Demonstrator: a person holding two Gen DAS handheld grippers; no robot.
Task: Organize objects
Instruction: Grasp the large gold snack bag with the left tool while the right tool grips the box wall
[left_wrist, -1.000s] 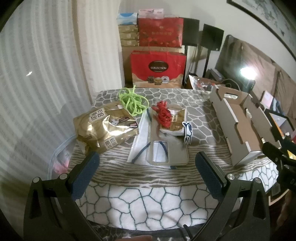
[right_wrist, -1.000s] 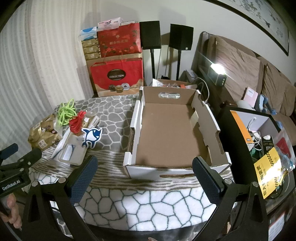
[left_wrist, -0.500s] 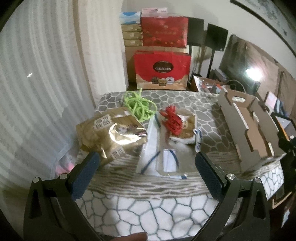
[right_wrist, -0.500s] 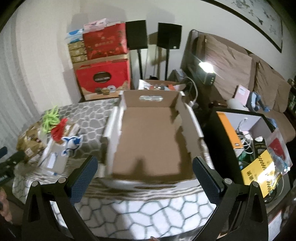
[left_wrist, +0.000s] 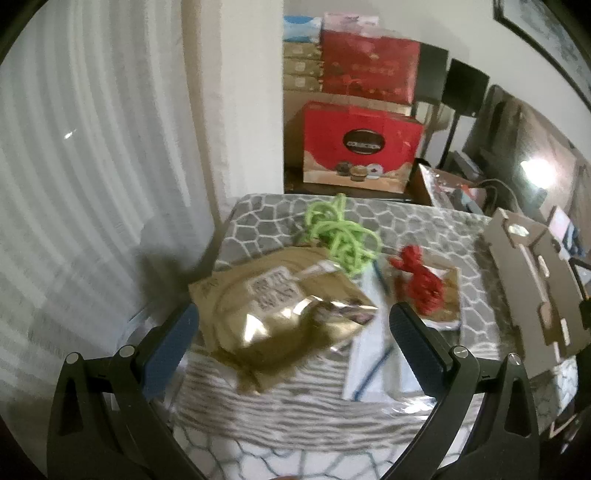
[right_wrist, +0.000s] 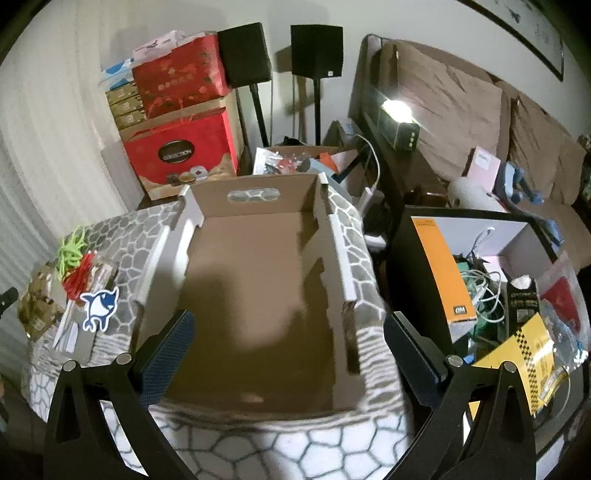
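A gold foil bag (left_wrist: 284, 314) lies on the patterned table, right ahead of my open left gripper (left_wrist: 293, 343), whose fingers stand either side of it. Behind it are a green cord bundle (left_wrist: 341, 236), a red cord bundle (left_wrist: 421, 284) on a small packet, and a white flat pack (left_wrist: 373, 362). My right gripper (right_wrist: 288, 354) is open and empty over the near end of an empty cardboard box (right_wrist: 258, 295). A blue-and-white shark sticker (right_wrist: 99, 303) lies left of the box. The box also shows in the left wrist view (left_wrist: 535, 280).
Red gift boxes (left_wrist: 362, 144) and speakers (right_wrist: 243, 51) stand behind the table. A curtain (left_wrist: 92, 166) hangs at the left. A black bin of cables and packets (right_wrist: 491, 280) sits right of the table, with a sofa (right_wrist: 461, 110) beyond.
My left gripper has moved forward and left, closing in on the gold bag. My right gripper has moved forward over the cardboard box. Both stay open.
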